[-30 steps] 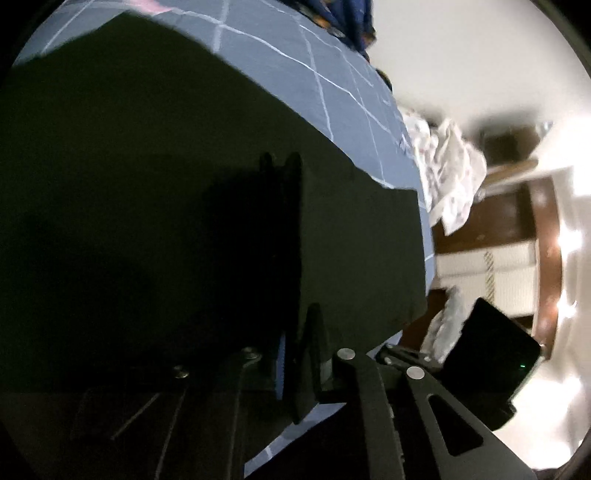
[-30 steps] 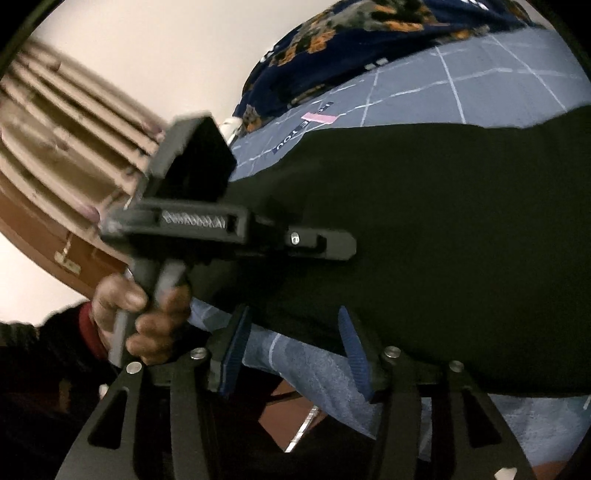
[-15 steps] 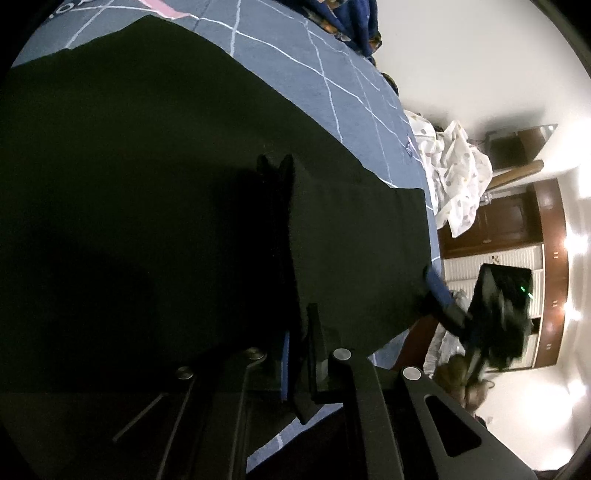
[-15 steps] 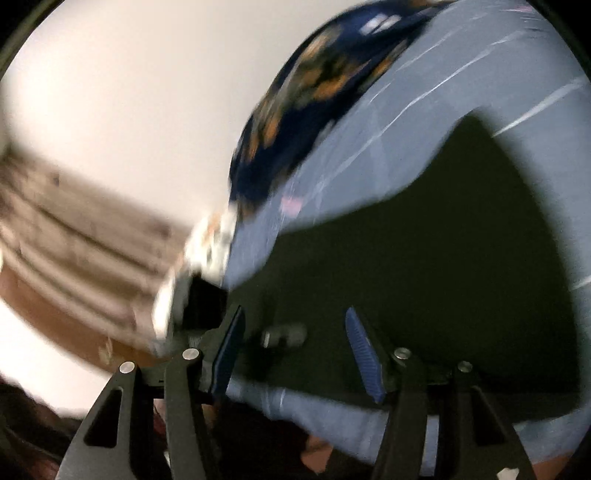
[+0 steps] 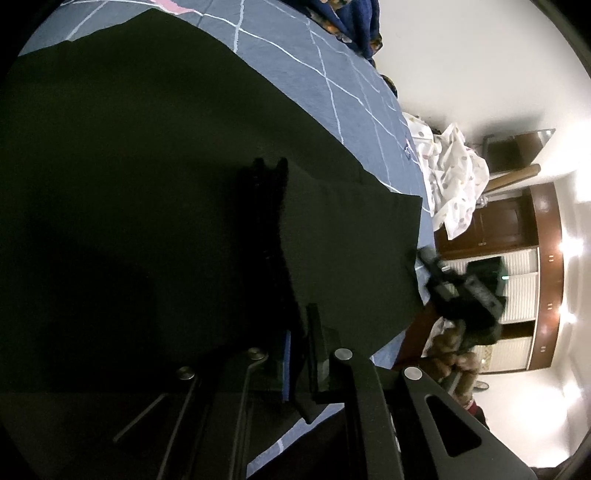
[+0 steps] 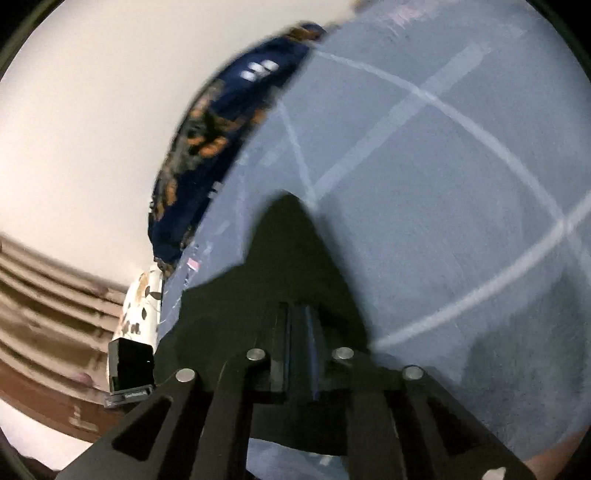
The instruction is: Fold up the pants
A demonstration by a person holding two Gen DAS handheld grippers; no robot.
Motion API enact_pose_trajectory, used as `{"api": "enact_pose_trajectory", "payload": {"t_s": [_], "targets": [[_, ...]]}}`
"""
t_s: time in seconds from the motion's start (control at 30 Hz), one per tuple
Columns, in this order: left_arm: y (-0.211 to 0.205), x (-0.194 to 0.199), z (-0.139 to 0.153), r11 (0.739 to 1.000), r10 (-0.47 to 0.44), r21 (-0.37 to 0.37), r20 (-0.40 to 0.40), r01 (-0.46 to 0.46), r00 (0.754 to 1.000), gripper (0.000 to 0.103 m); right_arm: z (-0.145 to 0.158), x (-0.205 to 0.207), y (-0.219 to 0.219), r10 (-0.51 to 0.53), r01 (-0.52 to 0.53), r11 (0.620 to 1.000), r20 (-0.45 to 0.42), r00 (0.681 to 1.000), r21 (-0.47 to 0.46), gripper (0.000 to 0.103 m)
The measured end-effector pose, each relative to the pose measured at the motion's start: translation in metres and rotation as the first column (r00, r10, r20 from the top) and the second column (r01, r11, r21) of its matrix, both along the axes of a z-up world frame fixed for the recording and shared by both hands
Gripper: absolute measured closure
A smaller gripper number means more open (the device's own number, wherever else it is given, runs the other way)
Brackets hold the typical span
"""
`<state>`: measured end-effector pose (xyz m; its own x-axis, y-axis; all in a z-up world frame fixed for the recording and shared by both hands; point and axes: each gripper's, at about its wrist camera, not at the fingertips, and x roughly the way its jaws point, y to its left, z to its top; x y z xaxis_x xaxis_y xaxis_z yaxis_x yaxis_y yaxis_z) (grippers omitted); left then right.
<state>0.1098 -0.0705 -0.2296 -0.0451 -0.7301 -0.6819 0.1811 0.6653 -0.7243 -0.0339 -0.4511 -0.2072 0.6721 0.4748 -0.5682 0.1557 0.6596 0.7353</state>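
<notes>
Black pants [image 5: 147, 184] lie spread on a blue-grey bed sheet [image 5: 332, 74] with white grid lines. My left gripper [image 5: 301, 332] is shut on the near edge of the pants, and a ridge of fabric runs away from its tips. In the left wrist view my right gripper [image 5: 424, 258] meets the pants' right corner, with a hand [image 5: 454, 362] on its handle. In the right wrist view, which is blurred, the jaws of the right gripper [image 6: 299, 317] are closing with the pants [image 6: 295, 236] between them, and the fabric rises in a peak above the sheet [image 6: 443, 221].
A dark blue flowered blanket [image 5: 351, 22] lies along the bed's far edge. A white spotted cloth [image 5: 454, 181] hangs off the bed's right end, with wooden doors [image 5: 517, 221] behind it. The left gripper's body [image 6: 129, 365] shows at the bed's left edge.
My right gripper swung across to the pants' corner and its fingers came together on the fabric. The left gripper kept still, holding its edge.
</notes>
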Motion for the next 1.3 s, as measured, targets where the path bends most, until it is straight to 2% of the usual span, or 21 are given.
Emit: {"api": "enact_pose_trajectory", "payload": {"t_s": [0.07, 0.2, 0.3, 0.37, 0.4, 0.47, 0.63, 0.7, 0.77, 0.87, 1.0, 1.07, 1.1, 1.2, 1.3], "targets": [[0.000, -0.001, 0.000, 1.000, 0.002, 0.003, 0.001, -0.002, 1.000, 0.094, 0.018, 0.013, 0.006, 0.048, -0.047, 0.998, 0.041, 0.998, -0.030, 0.092], [0.001, 0.000, 0.001, 1.000, 0.005, 0.003, 0.003, -0.005, 1.000, 0.094, 0.018, 0.045, 0.013, 0.114, -0.113, 0.991, 0.016, 0.993, -0.077, 0.092], [0.003, 0.000, 0.000, 1.000, 0.015, -0.002, -0.004, -0.015, 1.000, 0.093, 0.006, 0.062, 0.003, 0.086, -0.087, 0.993, -0.016, 0.996, -0.077, 0.092], [0.003, -0.001, -0.001, 1.000, 0.015, 0.000, -0.001, -0.015, 1.000, 0.092, -0.007, 0.071, -0.006, 0.043, -0.052, 0.994, -0.087, 0.995, -0.099, 0.097], [0.002, -0.001, 0.000, 1.000, 0.013, 0.003, 0.002, -0.013, 1.000, 0.092, -0.015, 0.074, -0.010, 0.026, -0.038, 0.995, -0.129, 0.991, -0.096, 0.103], [0.001, -0.001, 0.001, 1.000, 0.009, 0.009, 0.008, -0.009, 1.000, 0.092, -0.029, 0.074, -0.021, 0.007, -0.007, 1.000, -0.140, 0.990, -0.002, 0.103], [0.001, -0.001, 0.001, 1.000, 0.010, 0.008, 0.008, -0.010, 1.000, 0.092, -0.034, 0.072, -0.028, -0.004, 0.011, 0.999, -0.145, 0.989, 0.046, 0.103], [0.001, -0.001, 0.001, 1.000, 0.010, 0.011, 0.008, -0.010, 1.000, 0.092, -0.027, 0.064, -0.031, -0.028, 0.032, 0.999, -0.121, 0.992, 0.035, 0.103], [0.001, 0.000, 0.002, 1.000, 0.009, 0.017, 0.008, -0.009, 1.000, 0.092, -0.012, 0.047, -0.037, -0.049, 0.050, 0.997, -0.021, 0.999, 0.066, 0.092], [0.000, 0.000, 0.003, 1.000, 0.009, 0.020, 0.012, -0.009, 1.000, 0.092, -0.001, 0.016, -0.035, 0.030, -0.038, 0.991, 0.063, 0.998, 0.129, 0.092], [0.001, -0.001, 0.002, 1.000, 0.015, 0.012, 0.007, -0.015, 1.000, 0.092, -0.010, -0.027, -0.017, 0.149, -0.152, 0.986, 0.047, 0.988, 0.071, 0.092], [0.000, -0.002, 0.002, 1.000, 0.016, 0.016, 0.012, -0.017, 1.000, 0.092, -0.021, -0.041, -0.013, 0.175, -0.177, 0.983, 0.024, 0.984, 0.055, 0.092], [0.000, -0.002, 0.002, 1.000, 0.017, 0.018, 0.014, -0.017, 1.000, 0.092, -0.026, -0.046, -0.010, 0.184, -0.185, 0.982, 0.020, 0.983, 0.043, 0.092], [-0.001, -0.003, 0.004, 1.000, 0.014, 0.024, 0.022, -0.015, 1.000, 0.092, -0.037, -0.052, -0.012, 0.170, -0.169, 0.986, 0.010, 0.985, -0.007, 0.103], [-0.003, -0.005, 0.006, 1.000, 0.005, 0.027, 0.038, -0.006, 0.999, 0.092, -0.040, -0.056, -0.010, 0.184, -0.180, 0.982, 0.059, 0.981, -0.061, 0.103]]}}
